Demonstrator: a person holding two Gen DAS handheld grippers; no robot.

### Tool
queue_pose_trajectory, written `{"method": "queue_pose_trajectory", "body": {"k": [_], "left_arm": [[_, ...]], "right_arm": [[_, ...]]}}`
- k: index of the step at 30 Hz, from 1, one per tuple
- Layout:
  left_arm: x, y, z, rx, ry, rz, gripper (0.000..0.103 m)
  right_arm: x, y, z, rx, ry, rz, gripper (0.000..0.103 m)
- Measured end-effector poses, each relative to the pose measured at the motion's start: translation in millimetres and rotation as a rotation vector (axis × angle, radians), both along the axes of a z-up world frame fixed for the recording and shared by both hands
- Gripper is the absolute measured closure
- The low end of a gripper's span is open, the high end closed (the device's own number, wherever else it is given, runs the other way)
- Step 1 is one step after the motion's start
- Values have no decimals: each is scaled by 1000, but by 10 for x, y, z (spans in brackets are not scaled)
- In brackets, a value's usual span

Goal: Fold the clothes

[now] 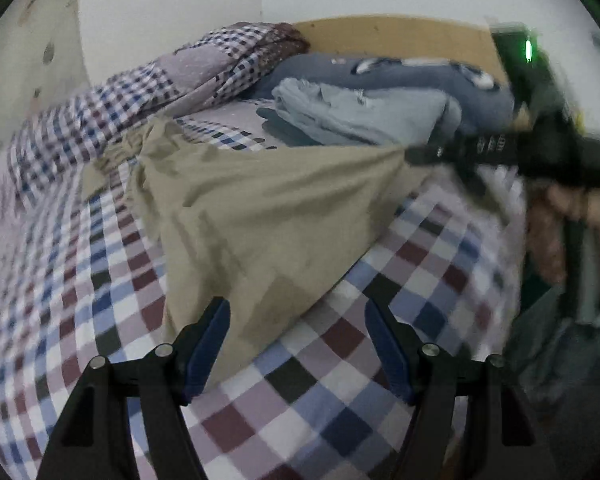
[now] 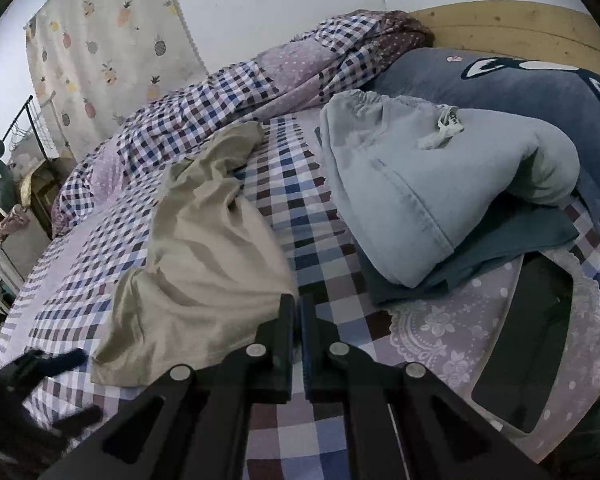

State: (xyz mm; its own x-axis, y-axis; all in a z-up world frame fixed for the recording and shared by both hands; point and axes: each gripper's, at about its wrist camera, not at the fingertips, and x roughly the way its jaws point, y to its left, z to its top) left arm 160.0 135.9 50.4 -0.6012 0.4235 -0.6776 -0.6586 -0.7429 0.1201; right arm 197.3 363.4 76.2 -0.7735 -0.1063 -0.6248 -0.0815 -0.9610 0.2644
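Two grippers flank the beige garment [image 1: 260,216]: right gripper [image 2: 296,316] pinches its right corner, while the wide-open left gripper [image 1: 298,344] hovers over its near edge.

Right gripper [image 2: 296,312] jaws closed, pinching the near corner of the beige garment [image 2: 204,260]. Cloth runs away up-left from the jaws, rumpled, lying on the checked bedsheet [image 2: 312,208]. Up-right of the jaws: folded light-blue garment [image 2: 420,184] stacked on a darker teal piece [image 2: 500,248], well apart from the beige one. Behind the stack, a grey-blue pillow [image 2: 520,84] against the wooden headboard [image 2: 520,28]. Bunched checked quilt [image 2: 228,104] along the far side by the wall. Right of the jaws, a dark flat object [image 2: 532,352] lies on a lilac lace-print patch; can't tell what it is. Far left of the jaws, blurred left gripper [image 2: 48,364].
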Motion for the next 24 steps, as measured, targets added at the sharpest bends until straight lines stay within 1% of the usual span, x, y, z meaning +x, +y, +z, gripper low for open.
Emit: {"method": "queue_pose_trajectory", "body": {"k": [1,2,4,5,6,8,9,11,12,15,20,24], "left_arm": [[-17,70,-38,-36,16,5,30],[-40,108,-78,-53,17,7,32],[-98,159,-178,-88,2,20,44],[-127,184,-228,-106,-6,27,63],[-158,163,-242,-100,-14,38,84],[-221,111,-261,-82,-31,59,94],[-250,59,-231,-46,-48,65,97],[-307,-90,-115,62,-82,82,98],[-312,-139,-69,101,-90,87,98],[-350,-353,85,253,-132,90,99],[-421,-634,210,403,-168,143,99],[-516,-752,204,466,-202,179,99]], "right_arm": [[1,4,-2,-6,0,3,101],[3,8,-3,-10,-1,6,101],[-7,27,-12,-12,-3,14,101],[-9,29,-13,-11,-4,17,101],[-15,40,-16,-13,-6,20,101],[-27,68,-22,-19,-9,23,101],[-31,83,-22,-25,-10,22,101],[-36,103,-21,-38,-11,20,101],[-39,107,-19,-45,-11,21,101],[-41,109,-13,-58,-11,24,99],[-33,109,-16,-74,-19,37,98],[-27,62,-5,-77,-18,65,96]]}}
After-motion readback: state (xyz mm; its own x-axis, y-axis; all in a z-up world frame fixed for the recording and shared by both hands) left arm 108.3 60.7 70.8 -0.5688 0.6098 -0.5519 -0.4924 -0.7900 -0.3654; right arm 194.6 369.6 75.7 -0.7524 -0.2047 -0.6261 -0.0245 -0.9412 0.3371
